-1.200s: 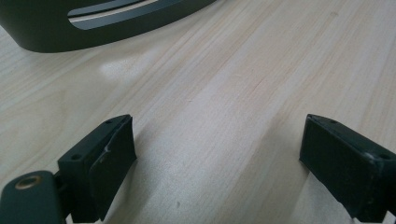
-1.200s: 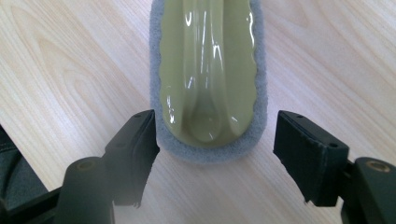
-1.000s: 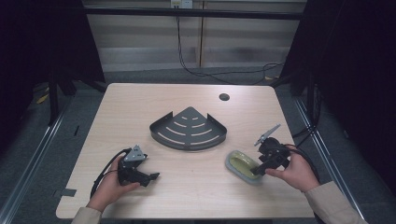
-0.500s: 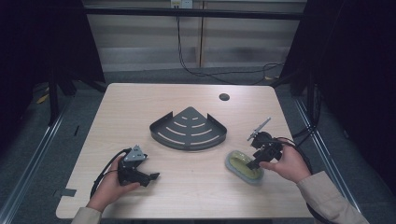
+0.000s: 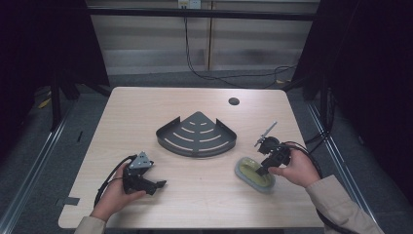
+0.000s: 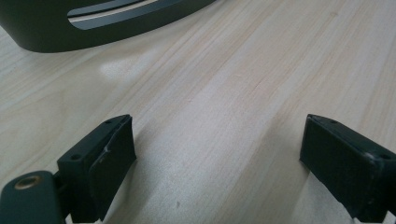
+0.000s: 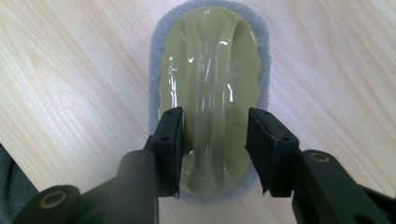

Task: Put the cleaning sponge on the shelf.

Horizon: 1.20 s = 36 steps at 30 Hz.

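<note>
An oval scrubber (image 7: 212,70), with a glossy yellow-green handle on a grey pad, lies flat on the table (image 5: 146,107) at the front right. My right gripper (image 7: 215,140) points down over its near end, and its jaws have just been closing. They straddle the raised handle, with the pads close beside it and no clear press. In the high view the scrubber (image 5: 251,175) lies under the right gripper (image 5: 263,170). My left gripper (image 5: 158,184) rests open near the front left. In its own view the left gripper (image 6: 217,158) has only bare wood between its jaws.
A black quarter-round slotted shelf (image 5: 197,134) stands in the middle of the table, and its rim (image 6: 93,23) appears ahead of the left gripper. A small round hole (image 5: 234,101) is at the far right. Cables trail off both grippers.
The right hand has shifted left and tipped down over the scrubber, and its jaws now straddle the handle. The left hand has stayed put.
</note>
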Available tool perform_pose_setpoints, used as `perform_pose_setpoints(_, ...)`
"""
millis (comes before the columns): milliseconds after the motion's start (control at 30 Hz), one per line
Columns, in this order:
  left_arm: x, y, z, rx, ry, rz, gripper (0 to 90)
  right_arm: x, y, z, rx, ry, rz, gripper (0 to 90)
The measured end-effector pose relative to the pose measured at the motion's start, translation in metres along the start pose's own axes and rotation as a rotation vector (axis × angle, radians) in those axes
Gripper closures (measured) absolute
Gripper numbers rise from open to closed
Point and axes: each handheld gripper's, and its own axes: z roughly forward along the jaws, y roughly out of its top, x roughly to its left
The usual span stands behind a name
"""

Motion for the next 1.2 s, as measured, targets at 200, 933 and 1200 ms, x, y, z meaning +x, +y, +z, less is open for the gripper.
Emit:
perform_pose_setpoints(200,0.001,0.000,-0.001,0.010,0.000,0.009,9.7,0.003,0.004,0.002,0.021,0.002,-0.014,62.3)
perform_pose_setpoints(933,0.001,0.000,-0.001,0.010,0.000,0.010,9.7,0.004,0.014,-0.008,0.054,-0.026,-0.063,70.6)
perform_pose_setpoints(1200,0.001,0.000,-0.001,0.009,0.001,0.010,9.7,0.001,0.019,-0.019,0.033,-0.030,-0.048,70.8)
